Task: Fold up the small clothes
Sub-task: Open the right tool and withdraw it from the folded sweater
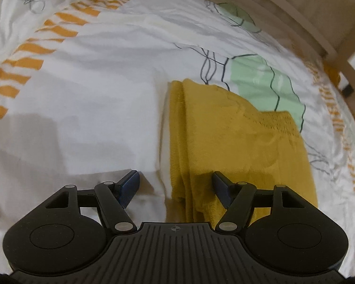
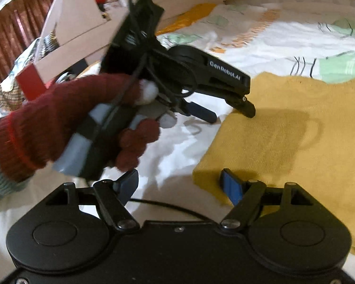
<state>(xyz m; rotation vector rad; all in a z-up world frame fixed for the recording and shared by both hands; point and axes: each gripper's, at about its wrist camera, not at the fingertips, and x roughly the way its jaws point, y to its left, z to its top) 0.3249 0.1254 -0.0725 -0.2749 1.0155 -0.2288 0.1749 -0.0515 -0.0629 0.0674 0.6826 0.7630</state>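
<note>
One yellow garment (image 1: 236,142), two grippers, one gloved hand (image 2: 66,120)

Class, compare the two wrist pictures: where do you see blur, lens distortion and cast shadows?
Left wrist view: fisheye bends the wooden bed frame into a curve; a soft shadow lies on the patterned bedsheet. Right wrist view: the gloved hand is motion-blurred; the left gripper casts a dark shadow on the yellow garment.

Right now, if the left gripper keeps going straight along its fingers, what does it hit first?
Most likely the left edge of the yellow garment on the bedsheet: the left gripper straddles that edge with open fingers, though depth is hard to judge.
</note>
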